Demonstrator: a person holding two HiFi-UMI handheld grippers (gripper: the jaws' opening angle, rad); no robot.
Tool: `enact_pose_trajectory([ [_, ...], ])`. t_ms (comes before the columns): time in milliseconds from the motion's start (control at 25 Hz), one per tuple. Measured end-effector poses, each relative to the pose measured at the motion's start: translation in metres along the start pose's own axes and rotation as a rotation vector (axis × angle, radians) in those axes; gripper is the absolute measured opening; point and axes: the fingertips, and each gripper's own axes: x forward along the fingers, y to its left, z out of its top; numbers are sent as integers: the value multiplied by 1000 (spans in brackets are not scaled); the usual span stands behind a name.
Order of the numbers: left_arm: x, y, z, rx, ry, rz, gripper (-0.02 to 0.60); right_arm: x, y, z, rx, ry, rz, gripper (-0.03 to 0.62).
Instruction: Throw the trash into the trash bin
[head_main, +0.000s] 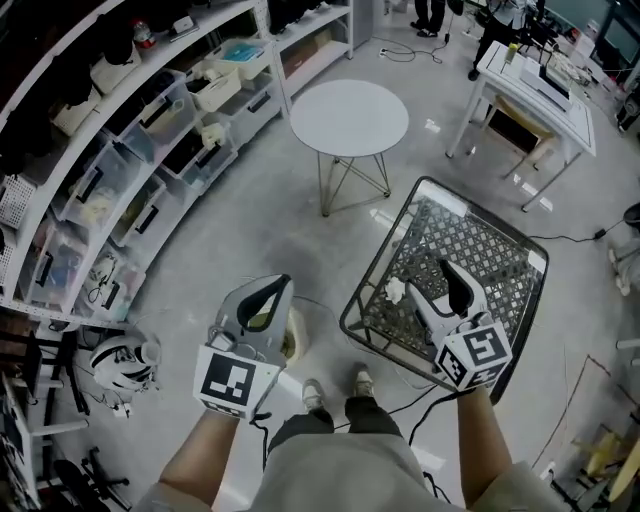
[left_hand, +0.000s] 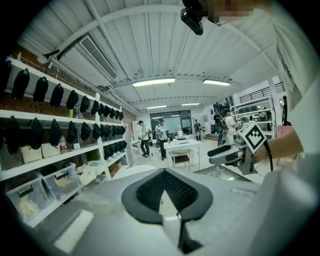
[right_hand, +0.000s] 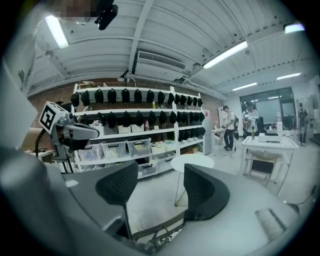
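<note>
A crumpled white piece of trash (head_main: 395, 291) lies on a black wire-mesh table (head_main: 500, 235), near its left rim. My right gripper (head_main: 430, 280) hovers over the mesh just right of the trash, jaws open and empty; in the right gripper view (right_hand: 160, 172) only floor and the mesh rim (right_hand: 160, 232) show between the pads. My left gripper (head_main: 280, 285) is shut with nothing in it, its pads meeting at the tip (left_hand: 163, 171). It hangs over a pale round bin (head_main: 293, 335) on the floor, which it mostly hides.
A round white table (head_main: 349, 117) stands ahead. Long white shelves (head_main: 150, 150) with plastic boxes run along the left. A white desk (head_main: 535, 90) is at the upper right. My shoes (head_main: 337, 388) stand between bin and mesh table. People stand far off.
</note>
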Motion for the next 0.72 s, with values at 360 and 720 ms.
enact_pose_trajectory([
  [360, 77, -11, -78, -20, 121, -76, 2, 64, -37, -125, 54, 225, -1, 272],
  [720, 122, -20, -169, -107, 287, -99, 2, 102, -57, -258, 127, 469, -7, 287],
])
